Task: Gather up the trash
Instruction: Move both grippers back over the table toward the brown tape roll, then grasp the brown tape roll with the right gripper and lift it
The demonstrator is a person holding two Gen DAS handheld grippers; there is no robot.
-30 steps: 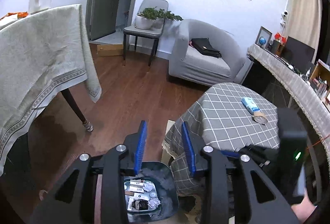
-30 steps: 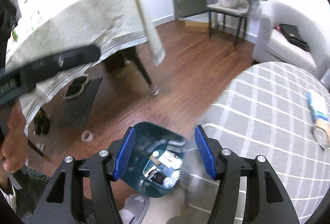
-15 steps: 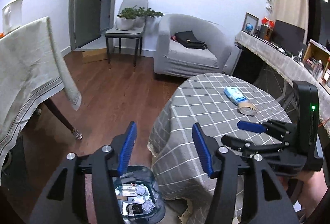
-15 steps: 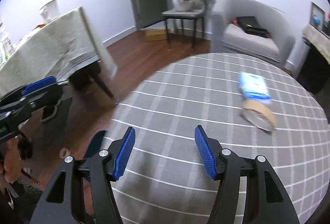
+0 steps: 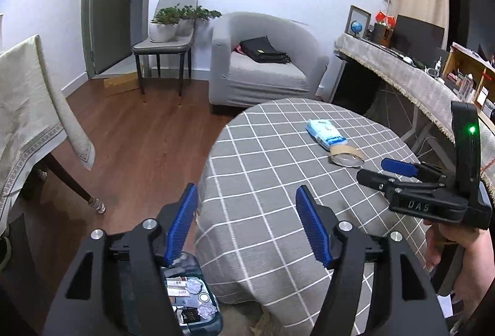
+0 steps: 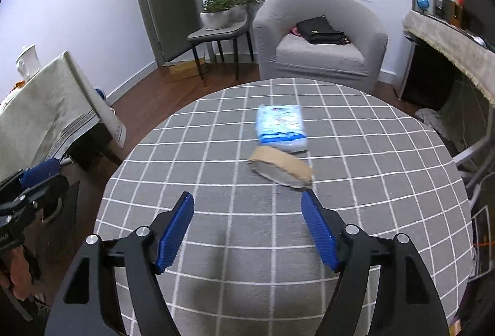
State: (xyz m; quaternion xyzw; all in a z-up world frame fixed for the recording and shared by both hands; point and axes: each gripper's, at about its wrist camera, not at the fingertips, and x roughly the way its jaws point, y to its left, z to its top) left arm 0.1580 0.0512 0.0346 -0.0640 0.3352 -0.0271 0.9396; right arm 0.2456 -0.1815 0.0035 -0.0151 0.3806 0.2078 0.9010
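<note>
A brown tape roll (image 6: 281, 167) and a blue-white tissue pack (image 6: 281, 126) lie on the round table with the grey checked cloth (image 6: 216, 181). My right gripper (image 6: 247, 230) is open and empty above the table, short of the roll. My left gripper (image 5: 246, 226) is open and empty over the table's left edge. A dark teal trash bin (image 5: 191, 302) with several scraps in it stands on the floor below it. The roll (image 5: 346, 155), the pack (image 5: 324, 131) and the right gripper (image 5: 383, 172) also show in the left wrist view.
A grey armchair (image 6: 320, 48) with a black bag stands behind the table. A chair with potted plants (image 6: 224, 23) is by the door. A table with a beige cloth (image 5: 27, 116) stands at the left. A covered desk (image 5: 411, 76) runs along the right.
Both grippers have risen and swung from the bin toward the tabletop. The right gripper has come closer to the tape roll. The left gripper's fingers have opened wider.
</note>
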